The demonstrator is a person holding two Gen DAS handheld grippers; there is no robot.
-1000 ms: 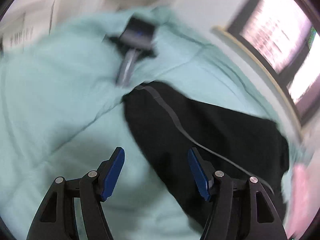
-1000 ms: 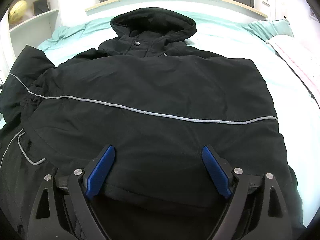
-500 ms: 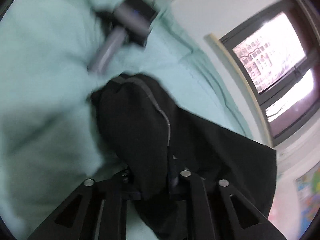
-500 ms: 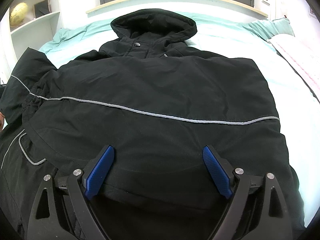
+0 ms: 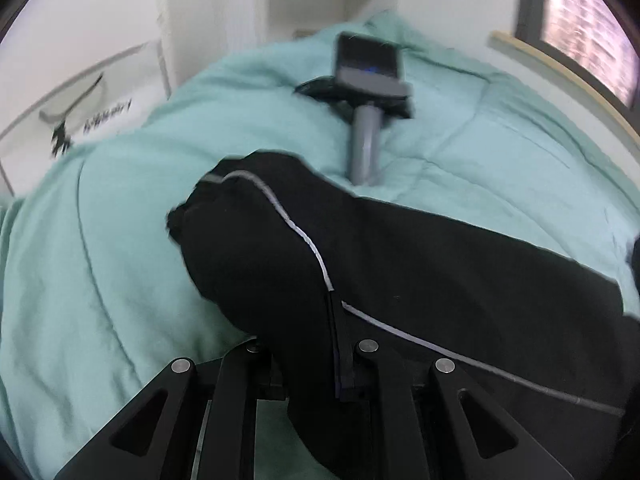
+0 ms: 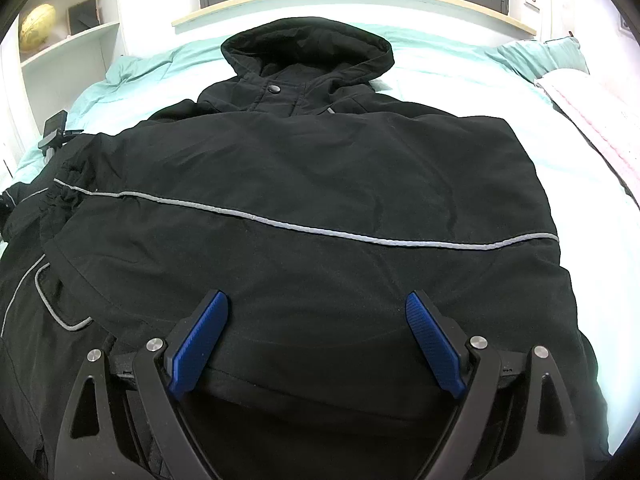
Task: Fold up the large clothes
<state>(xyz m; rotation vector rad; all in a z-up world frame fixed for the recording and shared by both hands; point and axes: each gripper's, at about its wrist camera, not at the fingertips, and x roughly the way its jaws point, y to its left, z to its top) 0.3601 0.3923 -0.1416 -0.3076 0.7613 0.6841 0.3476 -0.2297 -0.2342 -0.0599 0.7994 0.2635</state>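
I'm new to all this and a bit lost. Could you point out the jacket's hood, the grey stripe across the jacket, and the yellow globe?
hood [image 6: 308, 46]: right wrist view, on its dark lining.
grey stripe [image 6: 304, 227]: right wrist view, mid-length.
yellow globe [image 6: 37, 26]: right wrist view, its centre.

One black hooded jacket [image 6: 304, 184] lies on one bed [image 6: 460, 76]. Two claws: left [image 5: 308, 364], right [image 6: 316, 340]. One globe [image 6: 38, 26], one phone on a stand [image 5: 366, 68], one pink blanket [image 6: 596, 116].

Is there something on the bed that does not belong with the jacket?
Yes. A grey handheld device with a handle lies on the green bedcover, just beyond the jacket sleeve that the left claw holds.
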